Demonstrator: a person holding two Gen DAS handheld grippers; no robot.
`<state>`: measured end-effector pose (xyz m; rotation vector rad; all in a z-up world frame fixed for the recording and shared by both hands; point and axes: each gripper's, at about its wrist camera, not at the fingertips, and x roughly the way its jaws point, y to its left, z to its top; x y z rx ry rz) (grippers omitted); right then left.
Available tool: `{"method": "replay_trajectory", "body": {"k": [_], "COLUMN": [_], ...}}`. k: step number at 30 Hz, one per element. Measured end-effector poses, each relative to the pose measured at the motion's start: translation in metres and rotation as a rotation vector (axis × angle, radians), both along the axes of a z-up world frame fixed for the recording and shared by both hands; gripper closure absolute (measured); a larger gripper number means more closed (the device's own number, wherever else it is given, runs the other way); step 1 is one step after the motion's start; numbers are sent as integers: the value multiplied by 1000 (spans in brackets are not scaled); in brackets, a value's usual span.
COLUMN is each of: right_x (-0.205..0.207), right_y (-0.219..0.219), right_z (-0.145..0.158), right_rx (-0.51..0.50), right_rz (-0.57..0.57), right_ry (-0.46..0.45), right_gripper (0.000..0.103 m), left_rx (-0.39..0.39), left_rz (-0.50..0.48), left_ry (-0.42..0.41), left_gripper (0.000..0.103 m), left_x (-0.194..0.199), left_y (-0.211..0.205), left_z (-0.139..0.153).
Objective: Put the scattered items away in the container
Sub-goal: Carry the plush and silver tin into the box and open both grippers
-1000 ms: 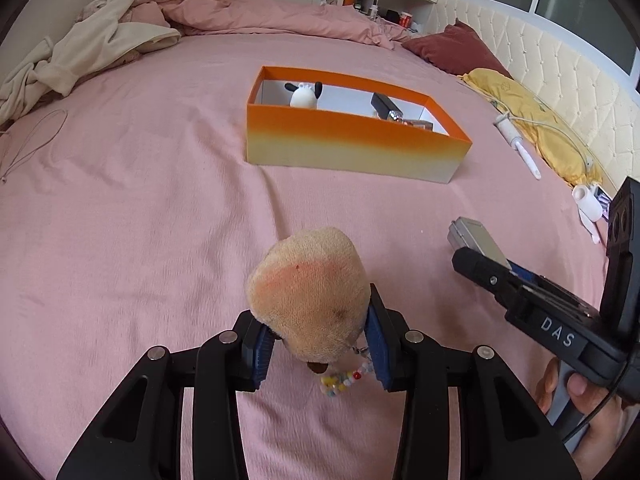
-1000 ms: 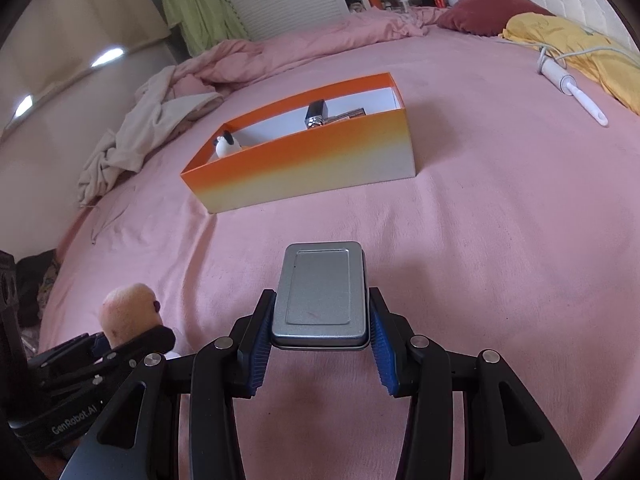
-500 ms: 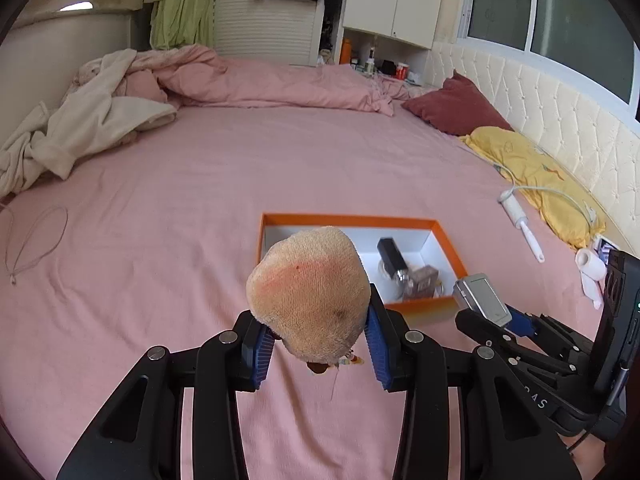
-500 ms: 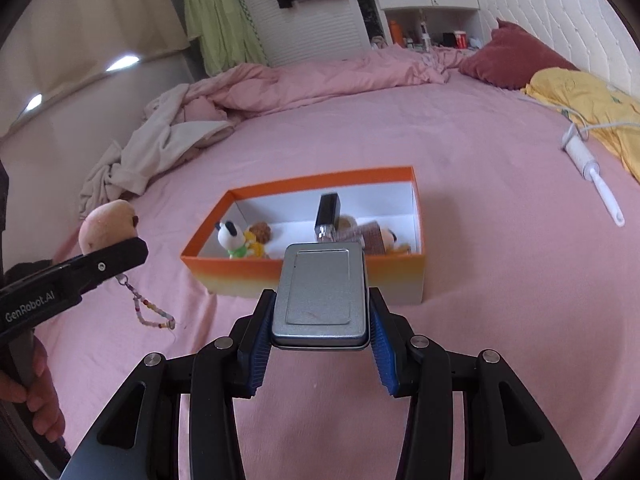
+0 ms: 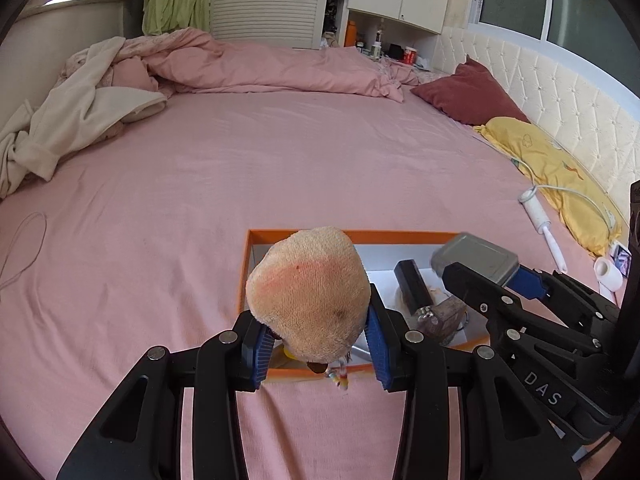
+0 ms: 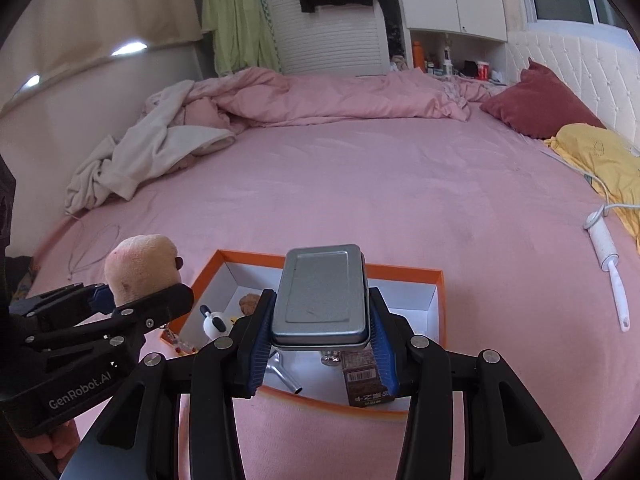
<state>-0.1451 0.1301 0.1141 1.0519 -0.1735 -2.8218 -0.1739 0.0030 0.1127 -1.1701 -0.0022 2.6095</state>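
Note:
An orange box (image 5: pixel 304 233) (image 6: pixel 441 292) lies on the pink bed below both grippers. My left gripper (image 5: pixel 318 332) (image 6: pixel 132 300) is shut on a tan plush toy (image 5: pixel 308 292) (image 6: pixel 140 266) with a bead chain hanging under it, held over the box's left end. A flat grey metal tin (image 6: pixel 322 294) (image 5: pixel 474 258) sits between the blue pads of my right gripper (image 6: pixel 322 330), which is shut on it above the box's right half. Inside the box lie a black-and-white toy (image 6: pixel 216 322), a black stick (image 5: pixel 412 286), a brown packet (image 6: pixel 364 378) and a metal tube (image 6: pixel 284 376).
A white lint roller (image 6: pixel 606 258) (image 5: pixel 540 220) with a cord and a yellow cushion (image 5: pixel 548 168) lie to the right. A dark red pillow (image 6: pixel 540 104), a crumpled pink duvet (image 5: pixel 260 64) and cream clothing (image 6: pixel 152 152) lie at the back. A thin wire (image 5: pixel 24 240) rests at the left.
Both grippers have risen and moved forward with their loads, from the bed in front of the box to directly above it. The views now look down into the box.

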Motion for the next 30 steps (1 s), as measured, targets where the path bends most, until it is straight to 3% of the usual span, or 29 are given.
{"method": "replay_trajectory", "body": {"k": [4, 11, 22, 24, 28, 30], "right_x": [-4, -8, -7, -6, 0, 4], "right_y": [0, 1, 7, 9, 14, 17], "right_z": [-16, -33, -36, -34, -29, -26], "right_rx": [-13, -5, -43, -57, -83, -90], "right_rz": [3, -2, -16, -21, -36, -45], "right_ry": [-33, -53, -30, -16, 26, 52], "right_gripper": [73, 73, 73, 72, 58, 58], "left_rx": [3, 4, 1, 7, 6, -5], "left_rz": [13, 16, -2, 3, 20, 18], "left_ry": [-19, -34, -31, -18, -23, 6], "left_gripper": [61, 61, 61, 60, 53, 53], "left_x": [-2, -7, -16, -20, -30, -30], "left_y": [-4, -6, 1, 2, 5, 7], "left_z": [-14, -23, -26, -21, -15, -10]}}
